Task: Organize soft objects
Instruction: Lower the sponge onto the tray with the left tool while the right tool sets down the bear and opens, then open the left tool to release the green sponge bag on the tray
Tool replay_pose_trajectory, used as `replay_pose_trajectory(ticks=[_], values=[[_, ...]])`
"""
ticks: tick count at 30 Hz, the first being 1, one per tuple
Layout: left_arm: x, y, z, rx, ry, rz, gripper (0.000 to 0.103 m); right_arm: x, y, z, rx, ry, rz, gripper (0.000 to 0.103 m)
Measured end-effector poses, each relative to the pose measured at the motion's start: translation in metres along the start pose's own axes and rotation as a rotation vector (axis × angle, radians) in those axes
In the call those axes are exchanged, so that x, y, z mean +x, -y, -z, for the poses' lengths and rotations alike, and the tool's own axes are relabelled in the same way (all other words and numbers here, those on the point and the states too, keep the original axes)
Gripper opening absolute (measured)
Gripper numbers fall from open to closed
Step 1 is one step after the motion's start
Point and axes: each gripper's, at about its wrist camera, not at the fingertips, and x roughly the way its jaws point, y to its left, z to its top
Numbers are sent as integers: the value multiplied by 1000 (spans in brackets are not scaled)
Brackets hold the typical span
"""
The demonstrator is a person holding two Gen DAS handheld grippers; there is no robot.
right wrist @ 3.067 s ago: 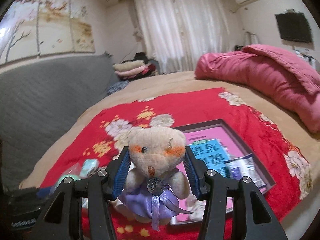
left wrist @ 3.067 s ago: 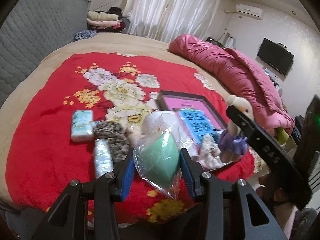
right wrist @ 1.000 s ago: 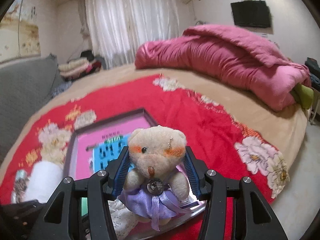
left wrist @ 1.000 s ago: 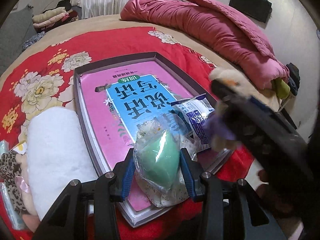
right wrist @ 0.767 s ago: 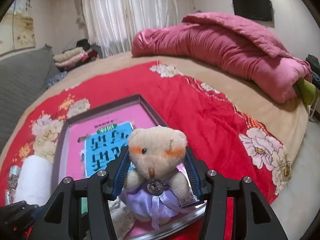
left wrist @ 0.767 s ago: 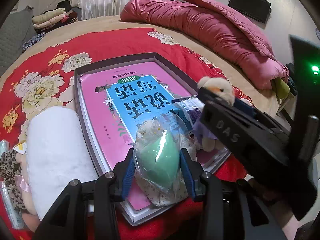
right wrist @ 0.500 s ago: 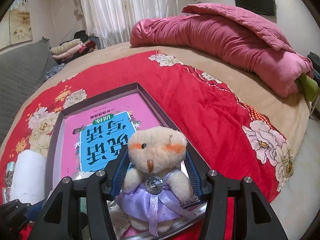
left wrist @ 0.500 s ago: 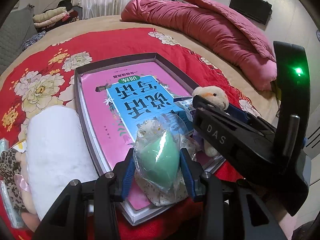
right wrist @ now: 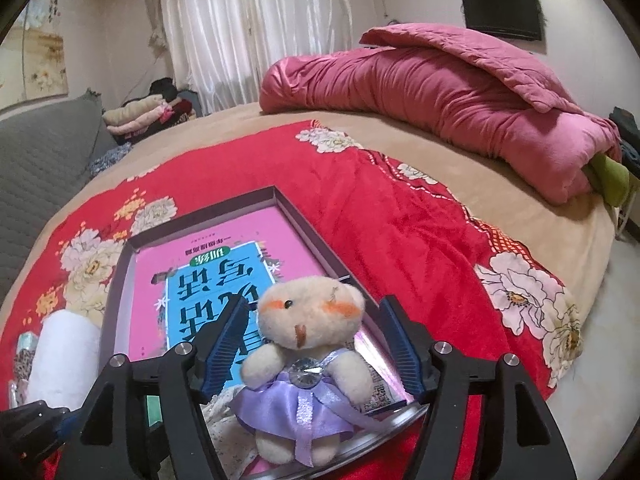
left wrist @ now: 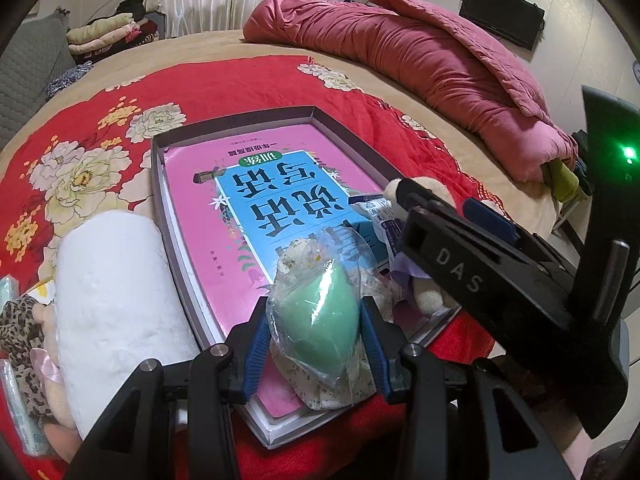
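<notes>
Two grippers in view. Left gripper (left wrist: 316, 332): jaws partly closed, both blue pads pressing on one green sponge (left wrist: 318, 320) sealed in a clear plastic bag. It hangs over the near edge of the tray (left wrist: 160, 184), above a floral cloth bundle (left wrist: 332, 392) lying in the tray's near corner.

Right gripper (right wrist: 312, 344): jaws have just been opening; gap visible on both sides of the bear's head, pads no longer pressing. One teddy bear (right wrist: 308, 364) in a purple dress sits upright between them, at the near right corner of the tray, feet on the tray contents. In the left wrist view the same bear (left wrist: 424, 296) is mostly hidden behind the right gripper (left wrist: 436, 200).

Tray: one, dark grey rim, shallow, on the red floral blanket (left wrist: 248, 88). Inside: one pink book with a blue panel (left wrist: 264, 200), flat; one blue and white packet (left wrist: 376, 212) at the right side, partly under the right gripper.

Left of the tray, on the blanket: one white roll (left wrist: 112, 304) touching the tray's left wall; one leopard-print item (left wrist: 20, 328) further left; pale wrapped packets at the far left edge, count unclear.

Far side: one pink quilt (right wrist: 440, 92) bunched on the bed's right; one stack of folded clothes (right wrist: 140, 120) far left.
</notes>
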Motion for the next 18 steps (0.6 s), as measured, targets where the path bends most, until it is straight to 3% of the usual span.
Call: replay_pose_trajectory(ticks=[9,18], values=[[1,2,0,8,-4,-6,44,-14,26,-1,105,66,120,75],[10,-1,-13,-28,-7,-10,44,-12,39,2,152,46,122,75]])
